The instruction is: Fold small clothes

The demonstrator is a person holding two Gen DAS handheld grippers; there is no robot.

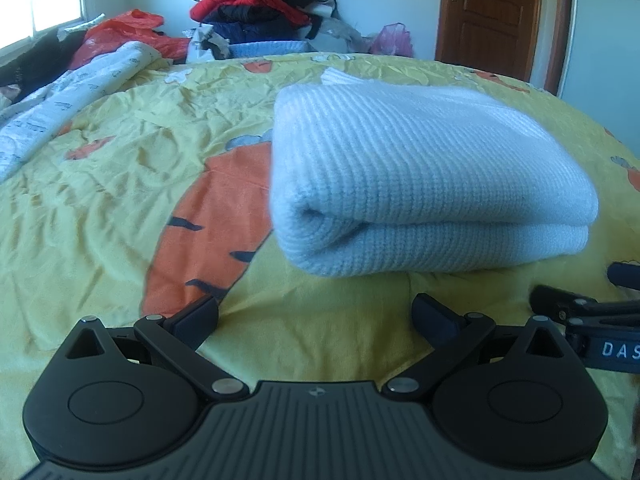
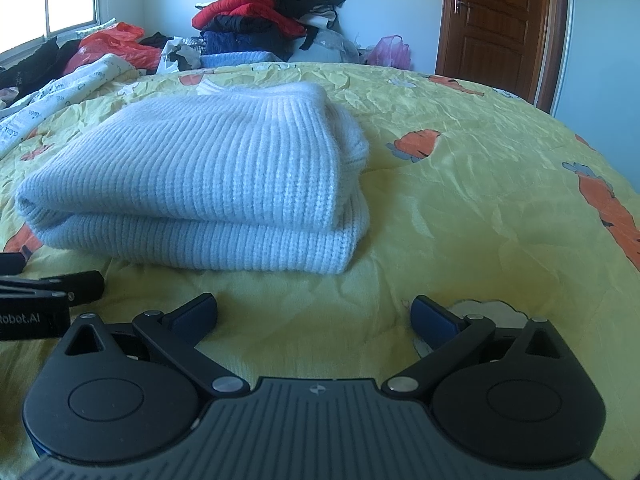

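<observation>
And there it was: the pale blue ribbed knit sweater [image 1: 420, 176], folded into a thick two-layer bundle, lay flat on the bed's yellow sheet printed with orange carrots [image 1: 120, 208], roughly mid-bed and clear of every edge. Its rounded fold faced the cameras, and the ribbed hem sat on top in the right wrist view [image 2: 208, 168].

The left gripper [image 1: 316, 312] hung low over the sheet just short of the sweater's near edge, its fingers [image 1: 196, 320] spread wide apart and holding nothing. The right gripper [image 2: 314, 312] matched it, fingers [image 2: 436, 316] also wide apart and empty, stationed near the sweater's right front corner without touching it. Each gripper showed at the border of the other's view, so the two sat side by side.

At the bed's far edge, a heap of red, black and navy clothes [image 2: 264, 12] was stacked against the wall, with a white printed quilt [image 1: 60, 108] bunched along the left edge and a brown wooden door [image 2: 500, 20] shut beyond the right corner.
</observation>
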